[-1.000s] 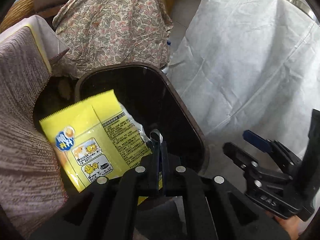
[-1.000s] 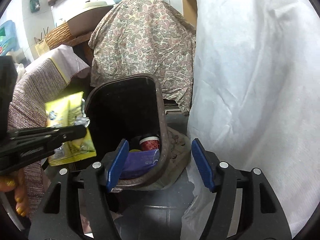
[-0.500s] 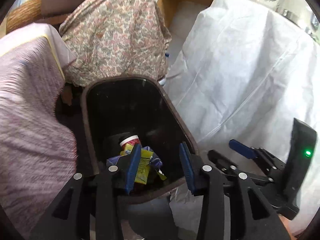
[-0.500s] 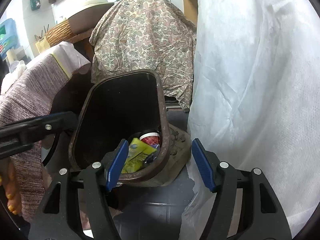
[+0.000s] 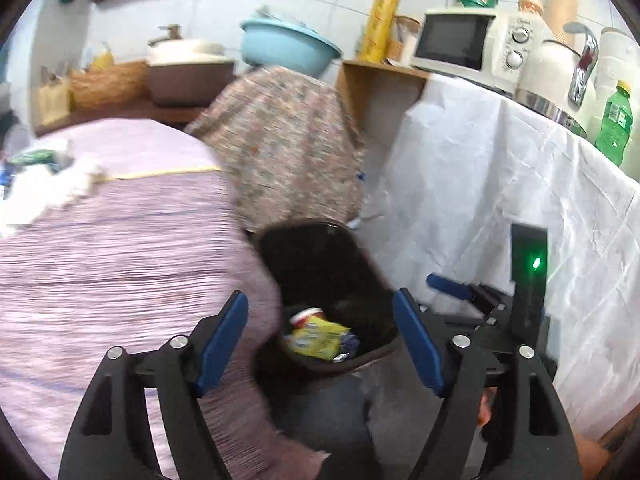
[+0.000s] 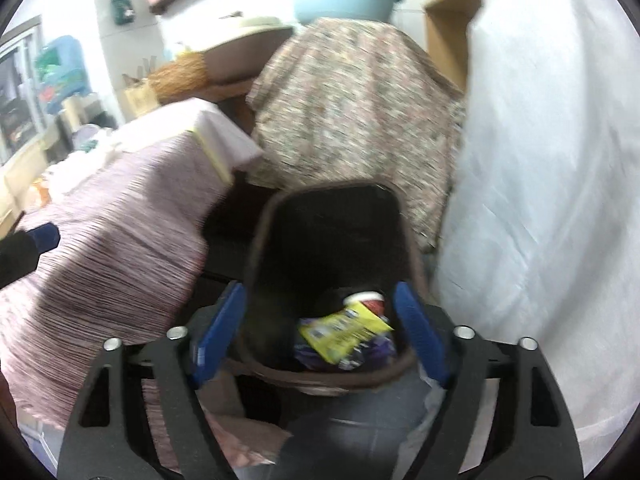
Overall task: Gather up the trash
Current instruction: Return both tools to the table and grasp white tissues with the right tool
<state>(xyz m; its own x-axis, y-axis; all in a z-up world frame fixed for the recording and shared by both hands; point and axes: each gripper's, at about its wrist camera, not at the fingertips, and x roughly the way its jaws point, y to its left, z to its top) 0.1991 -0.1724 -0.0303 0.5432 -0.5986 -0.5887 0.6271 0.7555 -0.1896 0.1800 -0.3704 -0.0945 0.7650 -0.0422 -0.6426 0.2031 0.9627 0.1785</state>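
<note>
A dark brown trash bin [image 5: 376, 354] [image 6: 264, 264] stands on the floor between a striped purple cloth and a white cloth. Inside it lies the yellow snack packet [image 5: 316, 336] [image 6: 344, 330], on a purple wrapper [image 6: 356, 354] and beside a red-and-white cup [image 5: 306, 315] [image 6: 366, 302]. My left gripper [image 5: 320, 340] hangs above the bin, its jaws opening, with nothing between the blue pads [image 5: 222, 338]. My right gripper [image 6: 318, 330] is also above the bin, its jaws opening and empty; in the left wrist view it shows as the right gripper [image 5: 476, 300] at the right.
The striped purple cloth [image 5: 112, 248] covers a surface on the left, with white crumpled things [image 5: 52, 188] on it. A floral cloth [image 5: 288, 140] drapes something behind the bin. The white-draped counter [image 5: 500, 184] carries a microwave [image 5: 456, 40], a kettle and a green bottle [image 5: 612, 120].
The left gripper let go of the yellow packet, which dropped into the bin. Both grippers opened wider, rose and drew back, so the shelves and counter came into view.
</note>
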